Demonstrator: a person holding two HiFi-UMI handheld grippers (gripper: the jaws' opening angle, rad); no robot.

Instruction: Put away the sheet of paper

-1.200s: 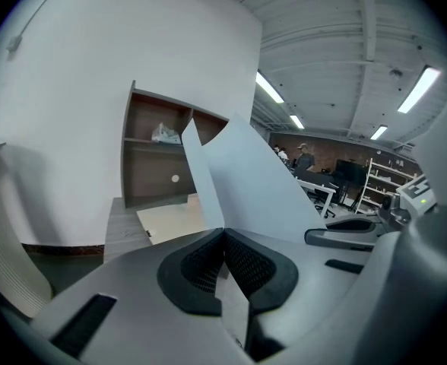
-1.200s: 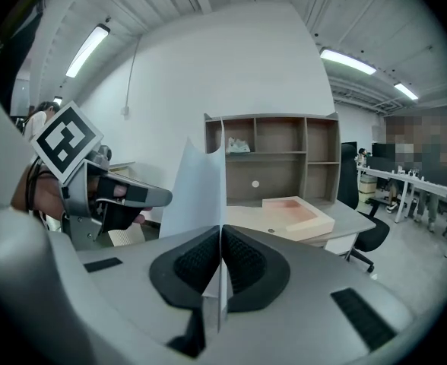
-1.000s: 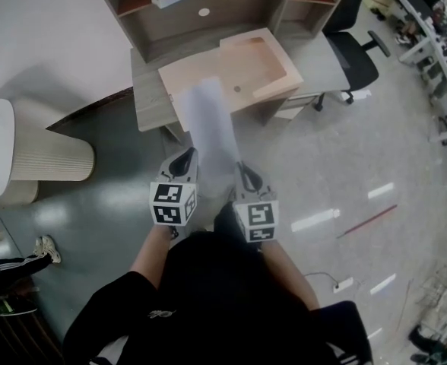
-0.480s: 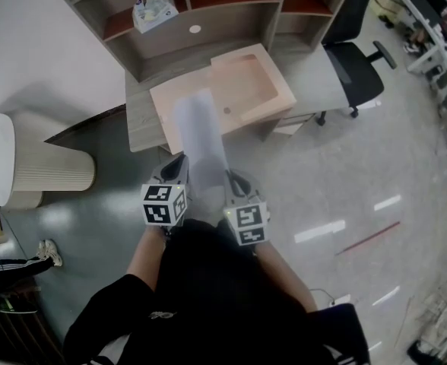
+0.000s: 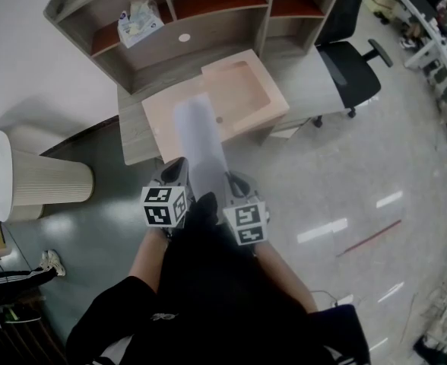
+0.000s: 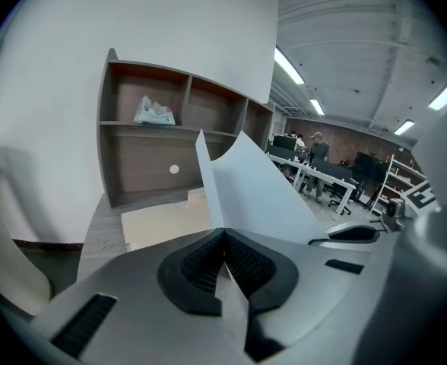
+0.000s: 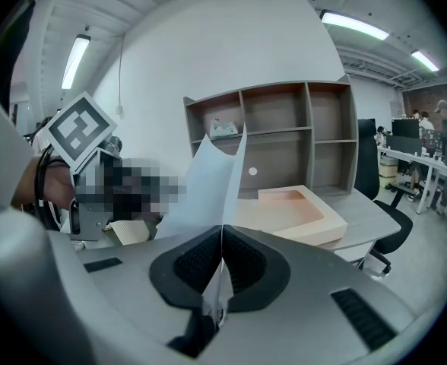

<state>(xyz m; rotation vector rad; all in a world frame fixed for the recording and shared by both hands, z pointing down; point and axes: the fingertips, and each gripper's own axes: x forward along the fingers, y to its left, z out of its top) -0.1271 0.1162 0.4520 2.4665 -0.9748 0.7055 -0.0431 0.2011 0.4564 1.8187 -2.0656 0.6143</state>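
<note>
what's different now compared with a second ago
The left gripper and the right gripper have carried the sheet of paper closer to the desk, whose near edge now lies just ahead of them; more of the shelf unit shows. Nothing was let go: both stay shut on the sheet's near end. The shallow tray sits unmoved on the desk.

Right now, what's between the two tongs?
The sheet of paper spans the gap, its near edge pinched by the left tongs and right tongs; head view shows it.
</note>
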